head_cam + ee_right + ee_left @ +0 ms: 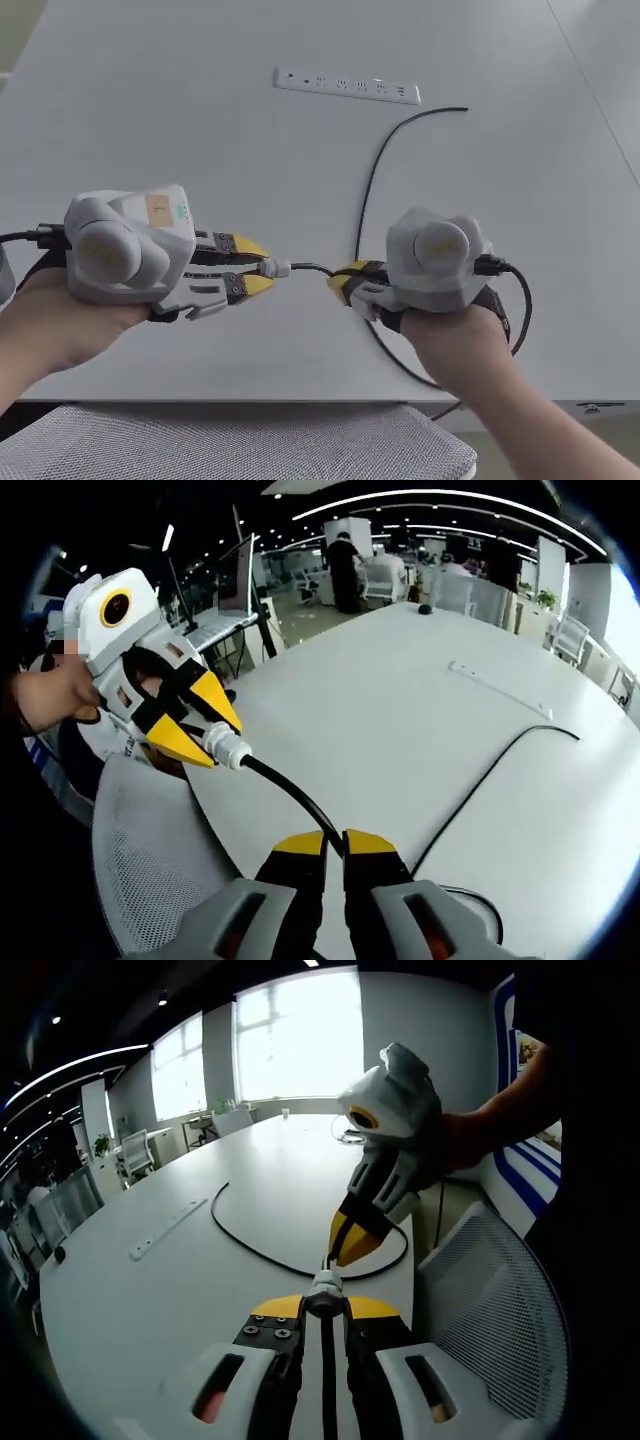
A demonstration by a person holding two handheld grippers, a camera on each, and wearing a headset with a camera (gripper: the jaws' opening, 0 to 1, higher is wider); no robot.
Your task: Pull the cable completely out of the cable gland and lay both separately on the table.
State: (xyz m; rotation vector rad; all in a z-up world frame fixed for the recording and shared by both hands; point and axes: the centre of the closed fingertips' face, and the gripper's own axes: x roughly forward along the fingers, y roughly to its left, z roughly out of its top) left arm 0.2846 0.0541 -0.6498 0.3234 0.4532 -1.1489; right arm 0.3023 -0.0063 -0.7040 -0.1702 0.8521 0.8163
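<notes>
While both hands hover over the near edge of the worktop (150, 120), the head view gives us the left claw (262, 267) clenched on the pale cable gland (277, 268). The right claw (338, 281) is clamped on the black cable (372, 180) just beside it, with a short bridge of cable between them. Beyond, the cable curves away up the worktop, its free end near a white power strip (347, 86).

Over to the left gripper view: the gland is pinched between the yellow tips, its nose poking forward.

Right gripper view now: jaws closed on the cable, close to the gland.

My read is a light, limp cable with a rubbery jacket, and a small hard gland that could twist. Hold the gland by its body and the cable close up, then pull straight along the axis.
</notes>
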